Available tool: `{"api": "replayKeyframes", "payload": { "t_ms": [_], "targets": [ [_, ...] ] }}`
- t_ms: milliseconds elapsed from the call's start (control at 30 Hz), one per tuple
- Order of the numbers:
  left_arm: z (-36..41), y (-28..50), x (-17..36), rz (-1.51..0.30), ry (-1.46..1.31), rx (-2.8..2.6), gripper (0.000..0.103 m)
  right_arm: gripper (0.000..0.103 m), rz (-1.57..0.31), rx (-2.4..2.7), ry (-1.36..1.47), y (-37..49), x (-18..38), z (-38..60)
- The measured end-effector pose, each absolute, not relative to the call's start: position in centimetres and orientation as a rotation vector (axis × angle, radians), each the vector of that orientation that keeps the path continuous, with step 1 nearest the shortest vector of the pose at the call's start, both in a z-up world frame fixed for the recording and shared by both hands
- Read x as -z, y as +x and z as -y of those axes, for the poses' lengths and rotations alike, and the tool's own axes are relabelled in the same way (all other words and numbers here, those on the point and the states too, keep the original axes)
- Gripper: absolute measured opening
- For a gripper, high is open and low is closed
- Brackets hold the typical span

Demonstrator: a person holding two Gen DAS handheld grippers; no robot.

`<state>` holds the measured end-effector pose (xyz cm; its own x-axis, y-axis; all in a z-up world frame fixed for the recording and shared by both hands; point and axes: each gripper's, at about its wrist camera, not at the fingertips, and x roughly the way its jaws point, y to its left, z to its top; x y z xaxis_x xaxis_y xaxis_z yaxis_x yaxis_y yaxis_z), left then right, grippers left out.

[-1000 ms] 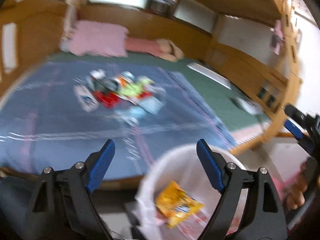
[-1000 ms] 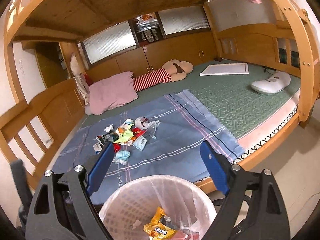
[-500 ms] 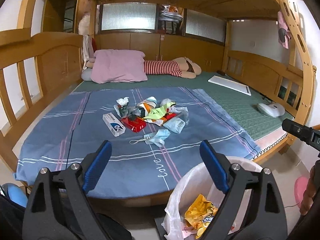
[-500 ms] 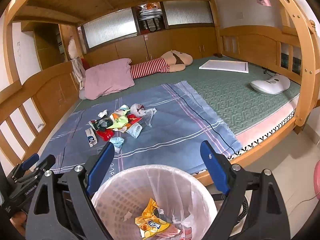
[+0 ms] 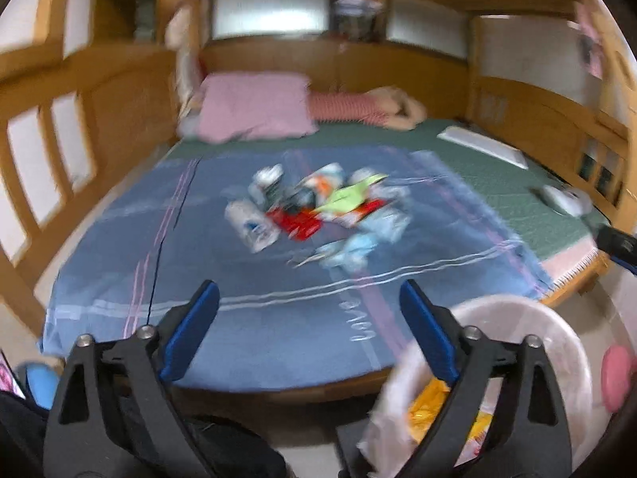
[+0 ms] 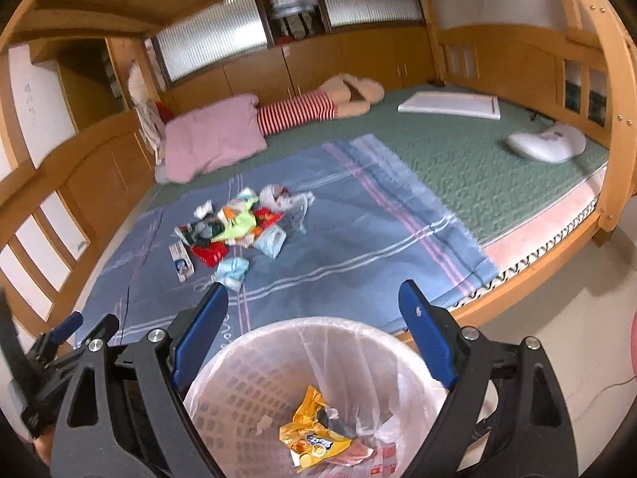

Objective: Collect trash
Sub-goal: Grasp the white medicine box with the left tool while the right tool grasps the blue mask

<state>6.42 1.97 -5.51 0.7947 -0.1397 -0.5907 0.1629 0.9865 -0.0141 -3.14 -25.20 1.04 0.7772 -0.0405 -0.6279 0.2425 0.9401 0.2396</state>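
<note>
Fingers on the left gripper [image 5: 308,320] are closing on nothing; the right gripper [image 6: 314,316] is spread empty. Mid-frame, the trash pile [image 6: 239,231] is judged light, crinkly; loose edges get pinched.

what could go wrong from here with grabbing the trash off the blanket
1. The trash pile is tightly tangled, so the left gripper, empty with jaws closing, may pinch several pieces and drop some short of the lined waste basket.
2. The light blue face mask lies flat on the blue blanket; a grab could snag the fabric too.
3. The open, empty right gripper hangs over the basket's thin liner and could catch it.
</note>
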Motion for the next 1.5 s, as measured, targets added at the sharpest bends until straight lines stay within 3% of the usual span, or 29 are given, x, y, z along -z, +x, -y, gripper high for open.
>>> {"api": "replayKeyframes", "payload": {
  "t_ms": [100,267,400,600,767,800,867,933,1000,1367,1500],
  "targets": [
    [-5.9,10.3,7.4,-0.702,-0.022,0.069,0.069,0.086,-0.744,0.135,0.280,-0.7,0.1,24.1],
    [-11.8,16.1,9.6,-0.807,-0.146,-0.052,0.067,0.086,-0.844,0.089,0.205,5.3,2.4,21.3],
    [-14.5,18.5,11.3,-0.808,-0.201,-0.116,0.085,0.086,-0.917,0.005,0.191,11.3,4.3,18.3],
    [-16.5,19.1,13.4,-0.881,-0.330,-0.146,0.089,0.086,-1.071,-0.020,0.088,22.2,9.1,12.7],
    [-16.7,19.4,13.6,-0.893,-0.337,-0.153,0.091,0.086,-1.345,0.045,0.007,28.7,16.0,10.4],
    [-16.8,19.7,13.7,-0.905,-0.357,-0.144,0.093,0.083,-1.367,0.028,0.003,29.2,16.7,10.2],
    [-16.8,21.4,14.1,-0.934,-0.448,-0.095,0.094,0.064,-1.379,-0.021,0.017,29.5,17.6,10.0],
    [-15.9,23.7,14.1,-0.944,-0.457,-0.060,0.095,0.033,-1.372,-0.082,0.073,29.2,17.2,10.2],
    [-14.5,26.6,14.2,-0.955,-0.421,-0.039,0.098,0.021,-1.356,-0.104,0.073,28.4,16.4,10.1],
    [-8.0,38.9,19.9,-1.077,-0.374,-0.014,0.099,0.019,-1.199,-0.165,0.176,18.2,10.0,15.0],
    [-7.9,39.6,19.9,-1.090,-0.326,-0.053,0.075,0.019,-1.160,-0.108,0.205,16.2,8.9,15.7]
  ]
}}
